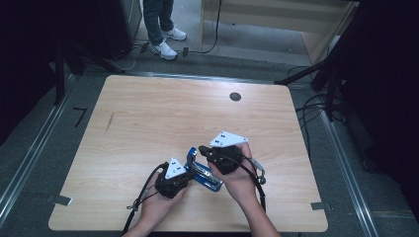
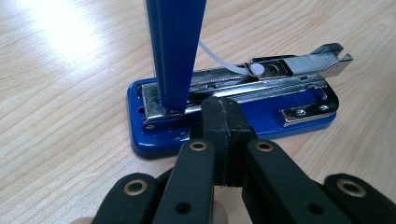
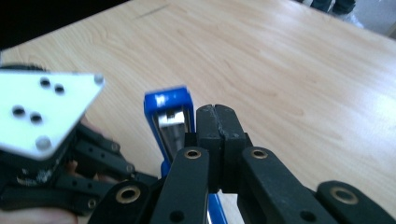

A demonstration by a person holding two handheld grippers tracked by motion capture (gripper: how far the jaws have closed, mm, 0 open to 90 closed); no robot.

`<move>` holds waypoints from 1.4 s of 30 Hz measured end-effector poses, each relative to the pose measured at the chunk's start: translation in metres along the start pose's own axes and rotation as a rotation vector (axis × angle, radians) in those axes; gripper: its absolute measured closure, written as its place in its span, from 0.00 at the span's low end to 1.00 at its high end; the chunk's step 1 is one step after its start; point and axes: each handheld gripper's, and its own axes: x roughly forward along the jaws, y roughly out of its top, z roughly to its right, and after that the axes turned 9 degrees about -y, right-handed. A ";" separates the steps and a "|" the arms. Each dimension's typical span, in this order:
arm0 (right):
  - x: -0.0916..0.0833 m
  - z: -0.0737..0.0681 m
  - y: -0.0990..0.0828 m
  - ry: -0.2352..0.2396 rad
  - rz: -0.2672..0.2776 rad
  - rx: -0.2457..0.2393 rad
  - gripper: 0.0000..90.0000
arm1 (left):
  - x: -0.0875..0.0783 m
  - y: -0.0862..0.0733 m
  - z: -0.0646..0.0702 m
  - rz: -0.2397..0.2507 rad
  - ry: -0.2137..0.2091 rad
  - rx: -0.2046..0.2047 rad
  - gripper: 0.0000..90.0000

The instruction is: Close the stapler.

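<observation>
Wood table (image 1: 148, 113): carries everything.
Left gripper (image 2: 223, 116): jaws closed together, holding nothing, tips touching the stapler's base.
Blue stapler (image 2: 243, 100): directly ahead of the left gripper, top arm swung upright.
Right gripper (image 3: 215, 122): jaws pressed together, empty, just beside the raised arm.

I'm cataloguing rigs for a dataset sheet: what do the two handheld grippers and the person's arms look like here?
Both the left gripper and the right gripper are black, with linked jaw arms pinned by brass-coloured rivets and square black pads. Each carries a pale grey triangular plate with small dark dots. A black cable trails from each. The forearms are bare; no sleeves show.
</observation>
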 end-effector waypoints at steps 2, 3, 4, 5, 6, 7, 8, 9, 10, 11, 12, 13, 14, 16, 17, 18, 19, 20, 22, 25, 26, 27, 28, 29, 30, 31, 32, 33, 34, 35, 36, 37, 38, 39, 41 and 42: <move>-0.001 0.000 0.005 -0.001 0.012 0.001 1.00 | 0.000 0.000 0.000 -0.002 0.001 0.002 1.00; 0.000 0.000 0.007 -0.006 0.014 0.004 1.00 | 0.000 0.000 0.000 -0.001 0.000 0.000 1.00; 0.000 0.001 0.009 -0.006 0.021 0.005 1.00 | 0.000 0.000 0.000 -0.001 -0.001 0.000 1.00; 0.000 0.001 0.010 -0.008 0.019 0.013 1.00 | 0.000 0.000 0.000 -0.002 0.001 0.002 1.00; 0.001 0.002 0.012 -0.008 0.020 0.013 1.00 | 0.000 0.000 0.000 -0.003 0.003 0.005 1.00; 0.002 0.001 0.014 -0.009 0.025 0.012 1.00 | 0.000 0.000 0.000 -0.003 0.003 0.004 1.00; 0.002 0.001 0.015 -0.009 0.027 0.013 1.00 | 0.000 0.000 0.000 -0.002 0.001 0.003 1.00; 0.002 0.000 0.017 -0.006 0.035 0.015 1.00 | 0.000 0.000 0.000 -0.001 0.000 0.000 1.00; 0.003 -0.001 0.019 -0.008 0.039 0.016 1.00 | 0.000 0.000 0.000 -0.002 0.000 0.000 1.00; 0.003 -0.001 0.020 -0.010 0.047 0.019 1.00 | 0.000 0.000 0.000 -0.003 0.001 0.002 1.00; 0.004 -0.001 0.020 -0.007 0.051 0.022 1.00 | 0.000 0.000 0.000 -0.001 0.000 0.002 1.00; 0.004 -0.002 0.022 -0.006 0.062 0.021 1.00 | 0.000 0.000 0.000 -0.002 0.001 0.002 1.00; 0.005 -0.003 0.023 -0.005 0.070 0.021 1.00 | 0.000 0.000 0.000 -0.002 0.002 0.002 1.00; 0.005 -0.004 0.024 0.004 0.077 0.023 1.00 | 0.000 0.000 0.000 -0.002 0.002 0.002 1.00; 0.005 -0.005 0.025 0.006 0.076 0.021 1.00 | 0.000 0.000 -0.001 -0.001 0.000 0.001 1.00; 0.005 -0.006 0.026 0.007 0.080 0.018 1.00 | 0.000 0.000 0.000 -0.001 0.000 0.000 1.00; 0.004 -0.006 0.027 0.013 0.085 0.011 1.00 | 0.000 0.000 0.000 0.000 0.001 0.002 1.00; 0.004 -0.007 0.027 0.017 0.091 0.012 1.00 | 0.000 0.000 0.000 -0.002 0.005 0.005 1.00; 0.004 -0.008 0.027 0.026 0.089 0.009 1.00 | 0.000 0.000 0.000 -0.002 0.005 0.005 1.00; 0.005 -0.009 0.026 0.038 0.077 0.000 1.00 | 0.000 0.000 0.000 0.000 0.001 0.001 1.00; 0.006 -0.010 0.025 0.039 0.074 -0.002 1.00 | 0.000 0.000 0.000 0.000 0.000 0.001 1.00; 0.006 -0.010 0.024 0.040 0.070 -0.006 1.00 | 0.000 0.000 0.000 0.000 0.000 0.002 1.00; 0.005 -0.011 0.024 0.038 0.071 -0.006 1.00 | 0.000 0.000 0.000 0.000 0.001 0.003 1.00; 0.005 -0.011 0.023 0.041 0.073 -0.002 1.00 | 0.000 0.000 0.000 0.000 -0.001 0.003 1.00; 0.005 -0.011 0.021 0.041 0.070 -0.009 1.00 | 0.000 0.000 0.000 -0.001 0.000 0.002 1.00; 0.004 -0.011 0.020 0.041 0.069 -0.006 1.00 | 0.000 0.000 0.000 0.001 -0.001 0.001 1.00; 0.003 -0.010 0.020 0.040 0.068 -0.006 1.00 | 0.000 0.000 0.000 0.000 0.000 0.002 1.00; 0.001 -0.010 0.019 0.036 0.068 -0.009 1.00 | 0.000 0.000 0.000 0.000 0.000 0.003 1.00; 0.000 -0.009 0.019 0.036 0.069 -0.010 1.00 | 0.000 0.000 0.000 0.000 0.000 0.001 1.00; -0.001 -0.009 0.019 0.036 0.071 -0.013 1.00 | 0.000 0.000 0.000 0.000 0.000 0.001 1.00; -0.002 -0.008 0.018 0.038 0.070 -0.014 1.00 | 0.000 0.000 0.000 0.000 -0.001 0.002 1.00; -0.002 -0.008 0.017 0.039 0.065 -0.017 1.00 | 0.000 0.000 0.000 0.000 0.000 0.003 1.00; -0.003 -0.008 0.017 0.042 0.066 -0.019 1.00 | 0.000 0.000 0.000 -0.002 -0.002 0.002 1.00; -0.004 -0.008 0.016 0.041 0.066 -0.018 1.00 | 0.000 0.000 0.000 -0.003 -0.003 0.002 1.00; -0.005 -0.007 0.015 0.044 0.071 -0.020 1.00 | 0.000 0.000 0.000 -0.001 -0.001 0.004 1.00; -0.005 -0.007 0.013 0.043 0.063 -0.022 1.00 | 0.000 0.000 0.000 -0.001 -0.001 0.004 1.00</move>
